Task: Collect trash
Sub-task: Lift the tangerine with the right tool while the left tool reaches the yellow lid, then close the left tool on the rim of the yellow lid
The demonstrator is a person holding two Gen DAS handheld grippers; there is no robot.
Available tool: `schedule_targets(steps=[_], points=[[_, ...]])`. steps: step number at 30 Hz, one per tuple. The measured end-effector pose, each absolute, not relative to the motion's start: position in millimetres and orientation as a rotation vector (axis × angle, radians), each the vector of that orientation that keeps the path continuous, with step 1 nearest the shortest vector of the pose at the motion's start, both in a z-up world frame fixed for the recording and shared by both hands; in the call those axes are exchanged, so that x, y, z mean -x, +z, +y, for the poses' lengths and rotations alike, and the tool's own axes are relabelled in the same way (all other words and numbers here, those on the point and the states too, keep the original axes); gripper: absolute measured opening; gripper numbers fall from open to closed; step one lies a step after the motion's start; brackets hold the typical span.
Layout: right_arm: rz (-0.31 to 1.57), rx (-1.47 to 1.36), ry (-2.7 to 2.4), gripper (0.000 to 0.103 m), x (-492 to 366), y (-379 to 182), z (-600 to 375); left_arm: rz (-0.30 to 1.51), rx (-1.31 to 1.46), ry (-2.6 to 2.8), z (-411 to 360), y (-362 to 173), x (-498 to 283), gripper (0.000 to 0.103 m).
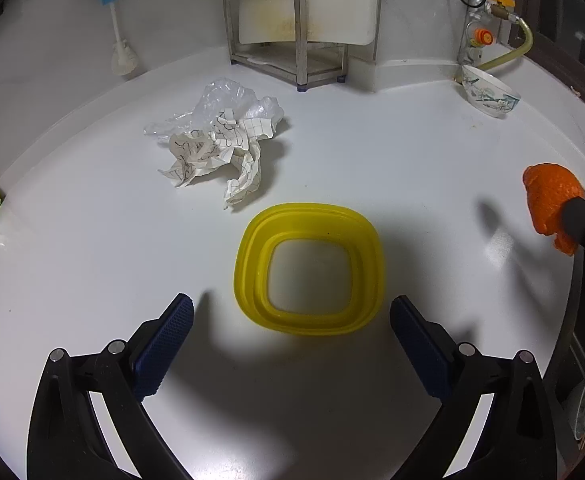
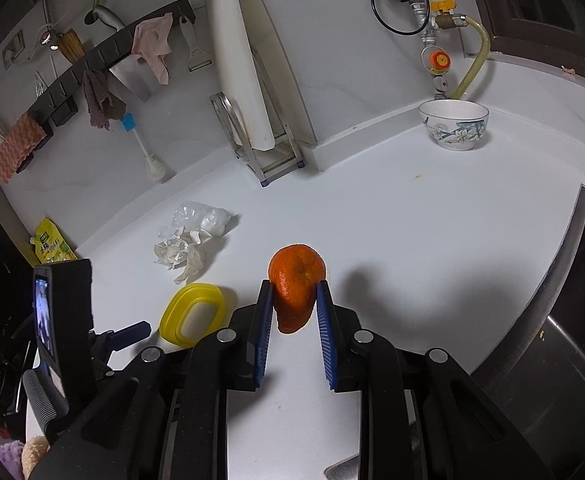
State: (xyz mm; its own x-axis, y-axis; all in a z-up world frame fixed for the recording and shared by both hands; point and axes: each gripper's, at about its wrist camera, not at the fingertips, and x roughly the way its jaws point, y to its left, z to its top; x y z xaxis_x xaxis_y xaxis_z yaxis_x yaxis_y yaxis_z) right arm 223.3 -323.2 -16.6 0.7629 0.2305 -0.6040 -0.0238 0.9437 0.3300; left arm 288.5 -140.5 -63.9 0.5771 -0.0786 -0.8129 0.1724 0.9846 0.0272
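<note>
**Orange peel held high, container unsteadied**

The right tongs (image 2: 294,294) are closed on a hollow, dimpled piece of orange peel (image 2: 297,284), gripping it only at its lower edge and holding it above the white worktop (image 2: 412,220). The left tongs (image 1: 292,320) stand wide open with nothing between them, hovering just in front of the squat, square-mouthed yellow plastic container (image 1: 309,268).

Risks, as I judge them:
- The peel is pinched near the tips of the pads — it could slip or tear loose and land on the worktop short of the container.
- The container looks light and nothing holds it; a nudge from either tongs could push it aside or tip it.
- The crumpled grid-printed paper (image 1: 216,152) lies against the clear crumpled plastic bag (image 1: 220,100) — a grab at one may drag the other.

Count: one peel, one paper wad, one plastic bag, one yellow container, one flowered white ceramic bowl (image 2: 453,124) well apart by the wall.
</note>
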Motion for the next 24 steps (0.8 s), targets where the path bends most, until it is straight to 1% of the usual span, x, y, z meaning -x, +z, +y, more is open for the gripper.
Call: schedule_targets(steps=[11, 17, 18, 24], points=[[0.685, -0.318, 0.147, 0.022, -222.1, -13.8, -324.7, 0.939, -0.127, -0.135, -146.1, -65.3, -298.5, 0.096], [0.684, -0.32, 0.148, 0.022, -222.1, -13.3, -323.9, 0.926, -0.103, -0.152, -143.6, -62.9, -299.6, 0.075], [0.684, -0.32, 0.148, 0.022, -222.1, -13.3, -323.9, 0.921, -0.099, -0.157, -143.4, -62.3, -299.2, 0.069], [0.687, -0.313, 0.15, 0.021, -222.5, -13.4, -322.4, 0.898, -0.115, -0.145, -142.3, -59.2, -293.9, 0.066]])
